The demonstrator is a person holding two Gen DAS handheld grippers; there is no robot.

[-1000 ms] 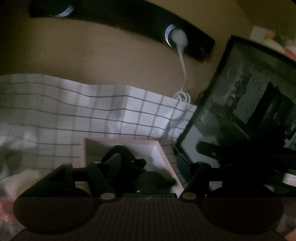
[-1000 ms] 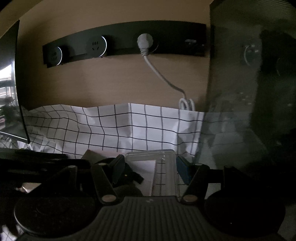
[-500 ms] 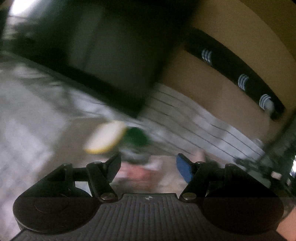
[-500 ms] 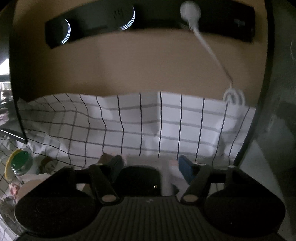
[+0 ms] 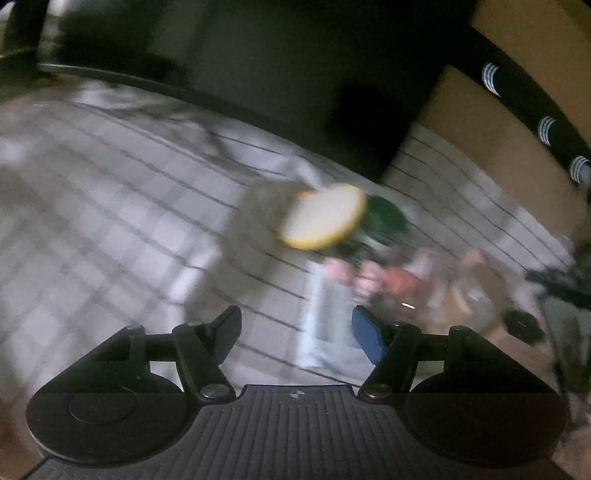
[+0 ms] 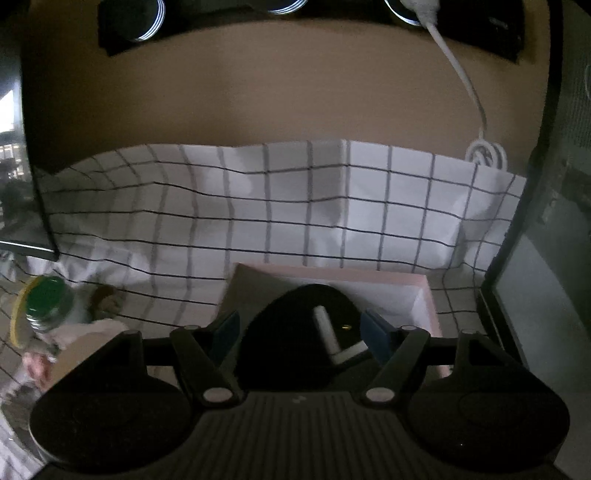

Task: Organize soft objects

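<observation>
While my right gripper (image 6: 299,328) hangs over the shallow pink-rimmed cardboard box (image 6: 424,286), its jaws stand apart with nothing pressed between the pads; they have just been opening wider. Between them, lower down, lies a dark rounded soft object (image 6: 291,332) inside the box, with a small white tube-like piece (image 6: 327,330) resting on top of it; I cannot tell what the dark thing is in this dim light. The box sits on a white cloth with a black grid pattern (image 6: 288,214), which runs up against a tan wall (image 6: 240,92) bearing a black socket strip (image 6: 125,22) and a white plug with its cable (image 6: 461,77) trailing down to a coil. At the far left of that view a clear bottle with a green cap (image 6: 46,301) leans beside a pale round yellow-edged disc (image 6: 16,321). My left gripper (image 5: 295,332) is also spread wide and empty, one black finger (image 5: 223,328) and one blue pad (image 5: 365,338) hanging above the same gridded cloth. Its view is heavily blurred: ahead of it I make out the yellow-edged disc and the green cap just beside it, with a smear of pink and white soft things (image 5: 388,277) near them that I cannot identify. A large dark panel (image 5: 258,55) fills the top of that view.
</observation>
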